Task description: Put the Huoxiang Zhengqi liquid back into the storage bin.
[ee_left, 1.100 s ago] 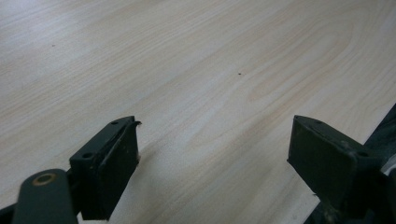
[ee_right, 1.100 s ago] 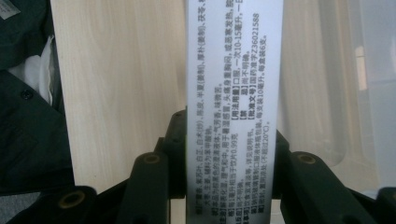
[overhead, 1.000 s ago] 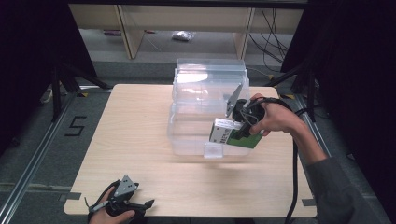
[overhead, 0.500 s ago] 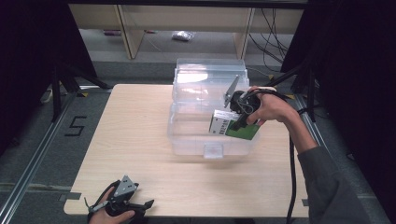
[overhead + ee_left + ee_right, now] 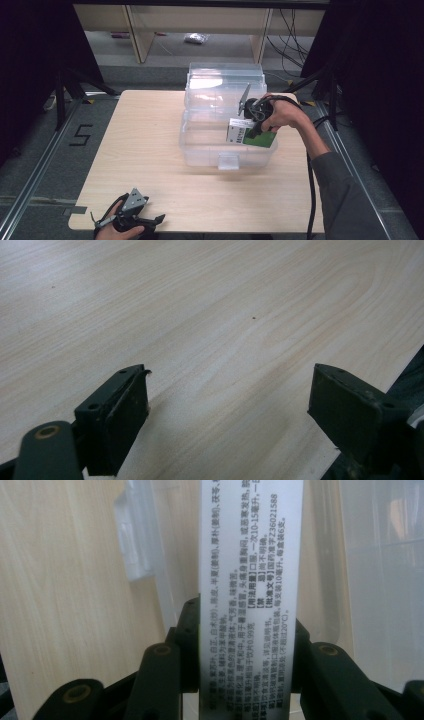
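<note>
One wooden table carries everything. On its far right part sits a clear plastic bin, its clear lid tipped back behind it and a small latch tab at the middle of its front wall. The person's right hand reaches over the bin's right side, and the right gripper holds a green and white box over the bin's right front corner; whether the box touches the bin I cannot tell. In the right gripper view, the black jaws press against both sides of the box, whose white face is covered in small printed text, with the bin's clear walls behind it. At the near left edge of the table, the left hand rests with the left gripper. In the left gripper view, its jaws stand spread wide apart over bare wood, gripping nothing.
</note>
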Available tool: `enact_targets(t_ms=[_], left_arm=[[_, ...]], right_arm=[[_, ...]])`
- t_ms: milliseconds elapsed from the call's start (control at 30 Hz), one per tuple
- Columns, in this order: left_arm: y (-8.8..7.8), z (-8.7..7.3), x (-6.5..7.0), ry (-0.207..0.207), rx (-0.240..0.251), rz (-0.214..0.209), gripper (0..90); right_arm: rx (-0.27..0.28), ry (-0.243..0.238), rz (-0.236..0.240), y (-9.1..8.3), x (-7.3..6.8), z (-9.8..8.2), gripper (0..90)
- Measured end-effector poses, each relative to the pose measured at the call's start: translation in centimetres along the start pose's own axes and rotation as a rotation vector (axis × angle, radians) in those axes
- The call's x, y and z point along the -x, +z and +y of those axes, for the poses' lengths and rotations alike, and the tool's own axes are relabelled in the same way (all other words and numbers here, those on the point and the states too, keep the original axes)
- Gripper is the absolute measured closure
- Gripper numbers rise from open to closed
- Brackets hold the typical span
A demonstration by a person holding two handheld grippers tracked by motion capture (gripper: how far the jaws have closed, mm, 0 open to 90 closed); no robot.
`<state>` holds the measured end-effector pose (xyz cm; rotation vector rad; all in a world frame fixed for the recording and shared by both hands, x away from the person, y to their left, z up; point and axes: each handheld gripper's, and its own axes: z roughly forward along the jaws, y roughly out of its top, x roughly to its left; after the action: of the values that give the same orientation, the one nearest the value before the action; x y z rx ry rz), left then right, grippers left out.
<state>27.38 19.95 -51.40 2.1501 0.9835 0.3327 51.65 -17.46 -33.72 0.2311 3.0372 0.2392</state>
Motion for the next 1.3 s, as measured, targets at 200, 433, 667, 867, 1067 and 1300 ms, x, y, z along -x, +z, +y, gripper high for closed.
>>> enact_targets(t_ms=[200, 433, 667, 867, 1067, 1300], left_arm=[[-0.1, 0.0, 0.0, -0.001, -0.003, -0.002, 15.6], [0.0, 0.0, 0.1, -0.003, -0.006, -0.005, 15.6], [0.0, 0.0, 0.0, 0.0, -0.007, -0.004, 15.6], [0.0, -0.1, 0.0, 0.0, -0.003, -0.001, 15.6], [0.0, 0.0, 0.0, -0.004, -0.002, -0.002, 15.6], [0.0, -0.1, 0.0, -0.002, -0.007, -0.002, 15.6]], right_arm=[[-0.027, 0.04, 0.008, 1.1, 0.2, 0.0, 64.7], [-0.053, 0.053, 0.017, 2.6, 0.5, -0.4, 64.7], [-0.056, 0.05, 0.028, 3.9, 0.9, -0.8, 64.7], [-0.067, 0.052, 0.028, 4.7, 1.2, -1.1, 64.6], [-0.06, 0.045, 0.046, 5.3, 1.2, -1.2, 64.6], [-0.074, 0.06, 0.039, 5.7, 1.1, -1.5, 64.5]])
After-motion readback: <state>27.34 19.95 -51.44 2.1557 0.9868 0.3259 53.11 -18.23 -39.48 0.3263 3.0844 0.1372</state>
